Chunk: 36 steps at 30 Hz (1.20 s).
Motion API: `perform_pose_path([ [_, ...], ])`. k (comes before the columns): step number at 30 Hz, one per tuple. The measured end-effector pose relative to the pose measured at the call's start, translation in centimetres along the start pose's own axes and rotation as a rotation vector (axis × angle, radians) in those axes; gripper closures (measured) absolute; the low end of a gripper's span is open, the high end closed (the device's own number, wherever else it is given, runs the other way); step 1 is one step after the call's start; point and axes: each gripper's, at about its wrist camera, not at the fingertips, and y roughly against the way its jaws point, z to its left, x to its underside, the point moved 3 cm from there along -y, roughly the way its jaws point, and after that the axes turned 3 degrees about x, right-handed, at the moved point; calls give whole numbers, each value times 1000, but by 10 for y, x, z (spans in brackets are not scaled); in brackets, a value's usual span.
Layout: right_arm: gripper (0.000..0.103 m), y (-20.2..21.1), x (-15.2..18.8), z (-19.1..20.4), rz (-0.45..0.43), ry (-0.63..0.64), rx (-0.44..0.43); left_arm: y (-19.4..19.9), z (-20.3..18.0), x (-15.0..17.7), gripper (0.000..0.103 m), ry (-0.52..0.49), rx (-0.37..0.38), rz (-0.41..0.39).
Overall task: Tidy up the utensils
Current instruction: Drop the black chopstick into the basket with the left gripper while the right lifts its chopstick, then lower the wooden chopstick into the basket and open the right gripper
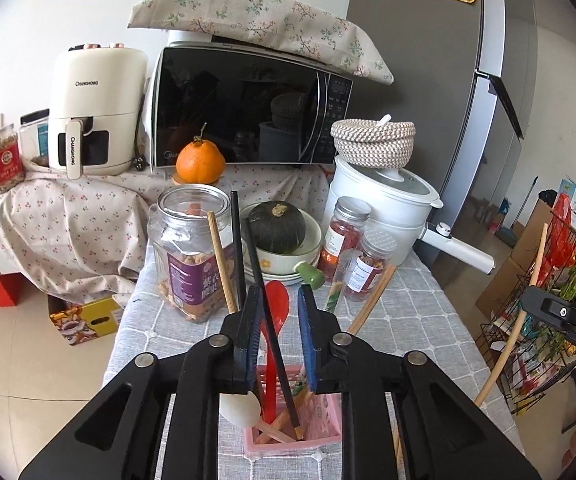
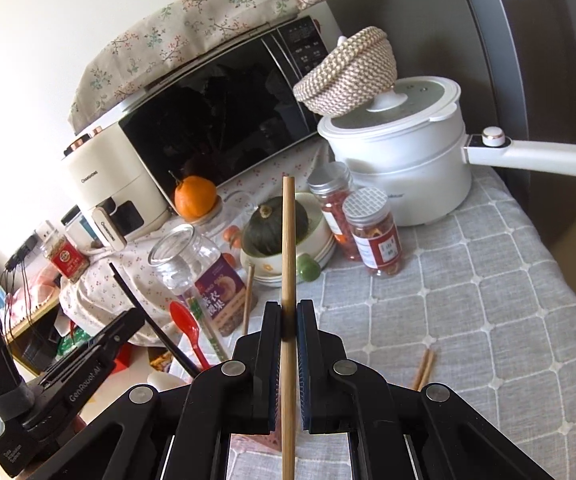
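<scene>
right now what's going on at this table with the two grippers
A person is sorting utensils into a pink basket on the grey checked tablecloth. The left gripper stands open over the basket, a black chopstick and a red plastic spoon between its pads but not pinched; both already stand in the basket. The right gripper is shut on a wooden chopstick, held up off the table. Another wooden pair lies on the cloth, not yet collected.
</scene>
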Motion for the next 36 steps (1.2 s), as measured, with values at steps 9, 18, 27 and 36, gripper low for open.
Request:
perform_pose_path([
  [9,98,-1,-12,24,-112,0,-27,26,10,12,37,-31,-65,46],
  [18,98,-8,-14,61,-254,71,-45,28,33,36,34,14,-66,204],
  [27,97,-41,1,76,-265,136,-6,29,40,49,34,-6,-55,257],
  [36,66,-62,19,61,-136,97,-32,25,42,56,34,8,-28,291],
])
